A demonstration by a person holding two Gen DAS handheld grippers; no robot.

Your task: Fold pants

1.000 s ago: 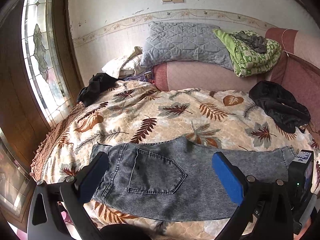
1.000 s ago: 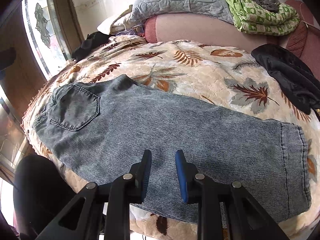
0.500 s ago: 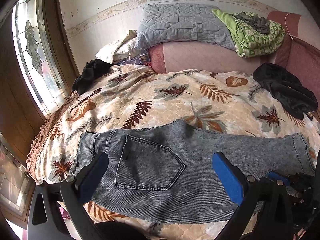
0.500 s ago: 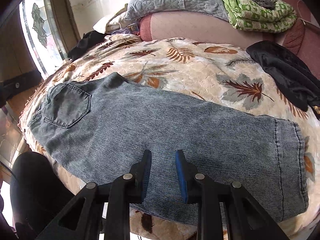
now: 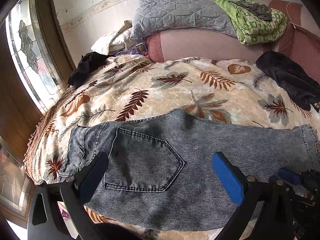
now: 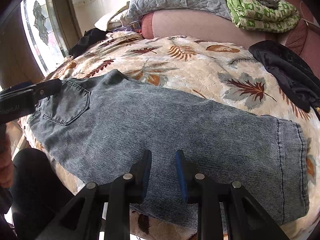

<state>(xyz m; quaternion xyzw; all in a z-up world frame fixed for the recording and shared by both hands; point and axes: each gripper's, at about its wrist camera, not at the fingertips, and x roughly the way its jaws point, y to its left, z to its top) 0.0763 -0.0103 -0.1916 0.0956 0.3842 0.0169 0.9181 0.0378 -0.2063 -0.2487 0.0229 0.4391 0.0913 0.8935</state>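
Grey-blue denim pants (image 5: 200,150) lie flat across the near part of a leaf-patterned bedspread (image 5: 160,92), folded lengthwise, waist to the left and hem to the right. A back pocket (image 5: 144,164) faces up. My left gripper (image 5: 160,160) hovers wide open over the pocket and waist end, holding nothing. In the right wrist view the pants (image 6: 160,120) run from the pocket (image 6: 66,106) to the hem at the right. My right gripper (image 6: 163,156) hangs over the near edge of the leg with a narrow gap between its blue pads; no fabric is pinched. The left gripper (image 6: 30,94) shows at the left edge.
A black garment (image 5: 288,80) lies at the bed's right, another (image 5: 86,66) at the far left corner. A grey pillow (image 5: 180,10) and green blanket (image 5: 256,24) rest on the pink headboard. A stained-glass window (image 5: 26,50) is left. A person's dark leg (image 6: 34,180) is by the bed's near edge.
My left gripper has sunk toward the waist end, so the pants look larger in its view; it has also come into the right wrist view. The right gripper has stayed put.
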